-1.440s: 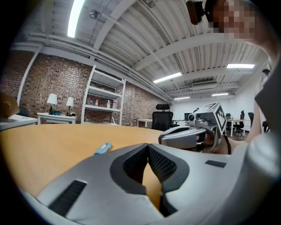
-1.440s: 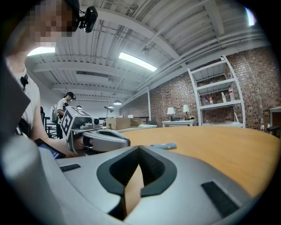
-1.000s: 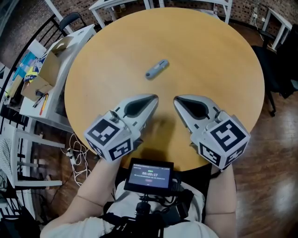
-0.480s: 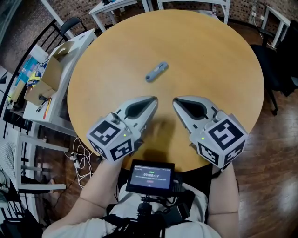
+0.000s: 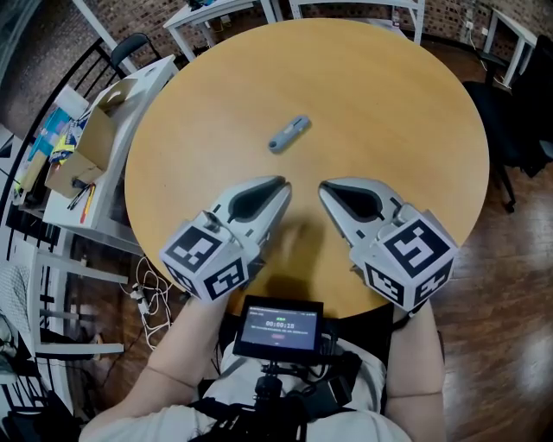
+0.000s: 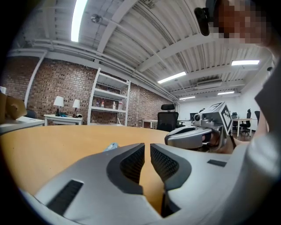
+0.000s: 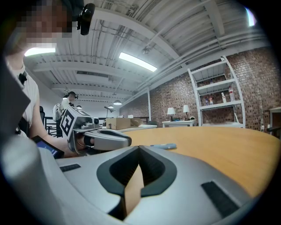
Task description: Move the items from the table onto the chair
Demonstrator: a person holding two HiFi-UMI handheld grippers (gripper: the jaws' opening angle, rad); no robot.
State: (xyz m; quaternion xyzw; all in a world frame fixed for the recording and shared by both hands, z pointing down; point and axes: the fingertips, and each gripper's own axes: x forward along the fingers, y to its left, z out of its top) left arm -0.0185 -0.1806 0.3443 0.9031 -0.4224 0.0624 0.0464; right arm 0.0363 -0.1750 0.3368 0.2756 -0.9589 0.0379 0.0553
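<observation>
A small grey-blue pen-like item [image 5: 289,134] lies alone near the middle of the round wooden table [image 5: 406,104]. It shows again in the left gripper view [image 6: 110,146] and in the right gripper view [image 7: 163,146]. Both grippers hover side by side over the table's near edge, short of the item. My left gripper [image 5: 281,186] [image 6: 147,147] has a narrow gap between its jaws, which are opening with nothing between them. My right gripper [image 5: 326,188] [image 7: 138,149] has its tips touching and holds nothing.
A white side table with an open cardboard box [image 5: 86,129] stands to the left, with cables [image 5: 143,285] on the floor below. A black chair [image 5: 518,129] stands to the right. White tables [image 5: 216,13] stand beyond the far edge. A small screen [image 5: 278,326] sits at the person's chest.
Both grippers stay in nearly the same place over the near edge. The head camera has shifted slightly, and the item has not moved.
</observation>
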